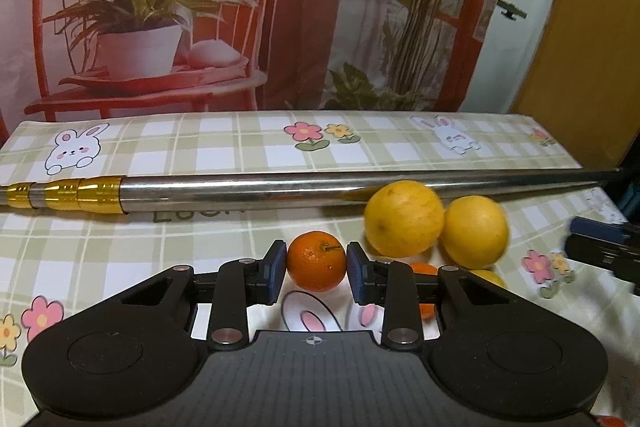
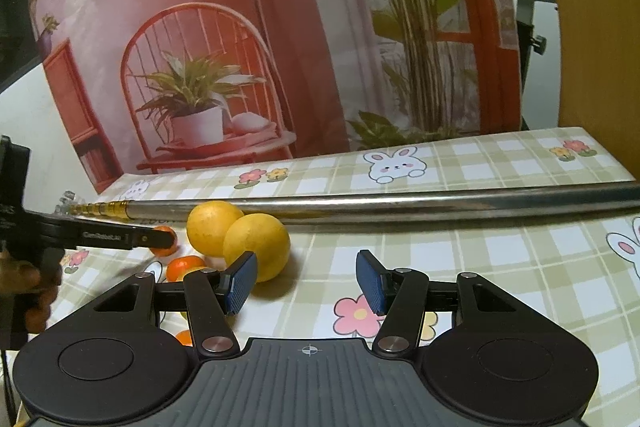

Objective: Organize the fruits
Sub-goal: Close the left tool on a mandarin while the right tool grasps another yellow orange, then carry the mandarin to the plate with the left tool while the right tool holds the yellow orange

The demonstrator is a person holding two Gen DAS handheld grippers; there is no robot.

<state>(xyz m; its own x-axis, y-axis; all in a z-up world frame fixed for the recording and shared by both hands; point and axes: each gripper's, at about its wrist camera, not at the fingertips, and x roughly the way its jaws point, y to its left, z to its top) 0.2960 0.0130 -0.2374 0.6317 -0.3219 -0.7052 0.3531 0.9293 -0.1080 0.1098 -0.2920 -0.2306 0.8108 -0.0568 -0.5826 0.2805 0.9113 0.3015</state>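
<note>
A small orange mandarin sits clamped between the blue pads of the left gripper, low over a checked tablecloth printed with rabbits and flowers. Taking this mandarin as the landmark: just beyond it to the right, two yellow lemons touch each other. Behind them all, a long metal pole lies across the cloth. Near the mandarin's right, partly hidden by the gripper, another mandarin rests on the cloth.

The right gripper holds nothing, its jaws parted, the nearer lemon just beyond its left pad.

Sorting seems barely begun: one fruit is gripped, the lemons and other mandarins lie mixed together, and no container shows.
</note>
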